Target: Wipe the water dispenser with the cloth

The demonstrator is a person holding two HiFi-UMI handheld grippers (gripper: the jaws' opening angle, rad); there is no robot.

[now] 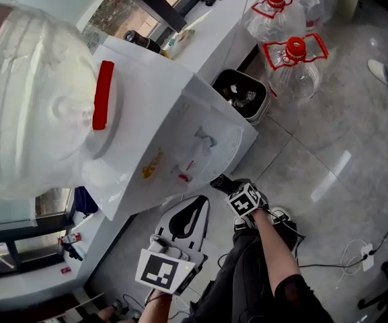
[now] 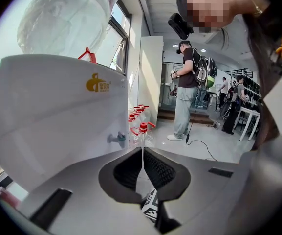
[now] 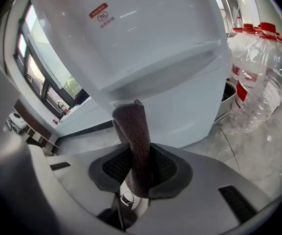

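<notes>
between the jaws, dark folded cloth (image 3: pixel 135 146)

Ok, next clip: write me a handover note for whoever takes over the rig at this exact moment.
Left gripper: shut, empty, near the water dispenser.
Right gripper: shut on the cloth. The cloth's free end stands up close to the dispenser's front; whether it touches is unclear.
Done: the cloth is in the gripper.
Left: wipe the dispenser. No wiped area can be made out from here.
</notes>
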